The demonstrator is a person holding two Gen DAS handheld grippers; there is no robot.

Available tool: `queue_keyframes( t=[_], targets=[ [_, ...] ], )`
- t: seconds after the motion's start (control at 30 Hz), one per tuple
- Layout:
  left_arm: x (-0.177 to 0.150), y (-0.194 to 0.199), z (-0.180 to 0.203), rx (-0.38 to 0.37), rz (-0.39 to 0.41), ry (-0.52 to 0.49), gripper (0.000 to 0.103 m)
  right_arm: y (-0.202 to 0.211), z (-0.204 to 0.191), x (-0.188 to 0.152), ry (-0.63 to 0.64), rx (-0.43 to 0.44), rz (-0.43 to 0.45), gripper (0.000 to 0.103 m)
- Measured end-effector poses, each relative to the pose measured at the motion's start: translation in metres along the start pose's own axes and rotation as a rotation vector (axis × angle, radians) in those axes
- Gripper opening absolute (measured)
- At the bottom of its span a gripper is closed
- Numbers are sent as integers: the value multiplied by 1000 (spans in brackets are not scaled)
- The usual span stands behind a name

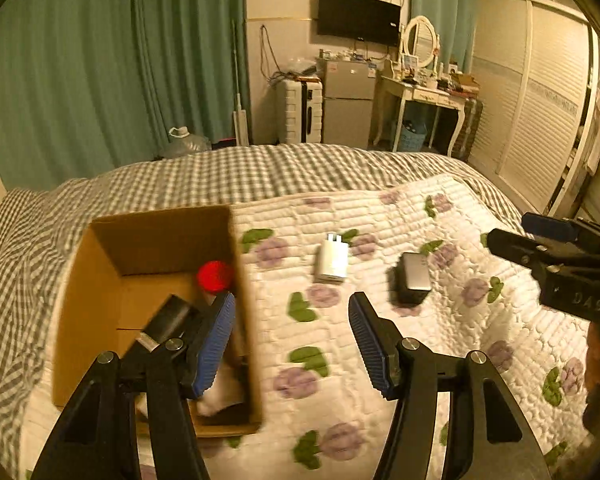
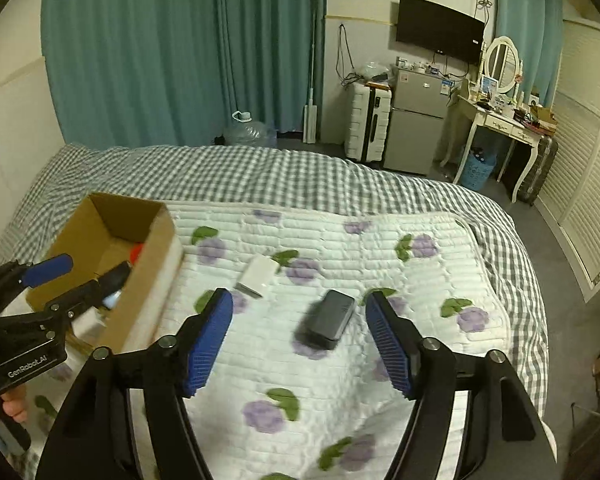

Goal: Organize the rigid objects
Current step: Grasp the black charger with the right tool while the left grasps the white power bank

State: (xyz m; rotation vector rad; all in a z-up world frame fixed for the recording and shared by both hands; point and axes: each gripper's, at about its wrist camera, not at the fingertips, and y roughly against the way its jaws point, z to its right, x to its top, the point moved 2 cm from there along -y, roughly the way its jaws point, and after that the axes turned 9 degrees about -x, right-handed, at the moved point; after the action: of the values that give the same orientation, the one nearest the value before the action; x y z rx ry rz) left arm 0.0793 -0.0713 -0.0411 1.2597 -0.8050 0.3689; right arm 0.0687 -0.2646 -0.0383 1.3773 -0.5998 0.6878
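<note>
An open cardboard box [image 1: 100, 280] [image 2: 156, 248] sits on the bed at the left. It holds a red-capped item [image 1: 215, 276], a dark cylinder [image 1: 168, 320] and a white object. My left gripper [image 1: 292, 304] is open and empty, its left finger over the box's right wall. A white charger plug [image 1: 332, 261] [image 2: 258, 275] and a dark grey power bank [image 1: 412, 284] [image 2: 328, 319] lie on the floral quilt. My right gripper [image 2: 300, 300] is open and empty, just above the power bank, which lies between its fingertips.
The floral quilt [image 2: 340, 368] lies over a grey checked bedspread [image 2: 260, 176]. Beyond the bed stand green curtains, a water jug [image 2: 250, 130], a white suitcase [image 2: 368, 124], a small fridge [image 2: 416, 128] and a dressing table [image 2: 504, 124]. A louvred wardrobe is at right.
</note>
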Motion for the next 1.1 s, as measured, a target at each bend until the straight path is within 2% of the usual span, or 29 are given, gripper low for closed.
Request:
queue_keyframes(
  t=[0.23,0.33,0.43,0.5,0.67,0.77,0.97,1.1],
  targets=[
    [-6,-48,37,13,-66,-42,62,-43,33,-15,-47,-3,-63,71],
    [-9,-69,43,42,-85,-58,62,-63,38,-19,-40,6,-92,71],
    [-11,-97,41,53,-122,-37,62,-85,40,-25,-22,4,-132,71],
    [-11,-115,39,67,-135,-22,66,-100,41,-27,-18,10,-154,82],
    [-13,-155,35,116,-150,-34,67,-144,45,-34,-44,57,-224,88],
    [-10,-171,29,144,-138,-21,67,-162,45,-36,-57,70,-272,88],
    [-13,-189,17,151,-147,9,67,-192,34,-30,-66,75,-304,88],
    [-17,-198,16,145,-163,-4,67,-215,25,-33,-71,90,-363,88]
  ],
)
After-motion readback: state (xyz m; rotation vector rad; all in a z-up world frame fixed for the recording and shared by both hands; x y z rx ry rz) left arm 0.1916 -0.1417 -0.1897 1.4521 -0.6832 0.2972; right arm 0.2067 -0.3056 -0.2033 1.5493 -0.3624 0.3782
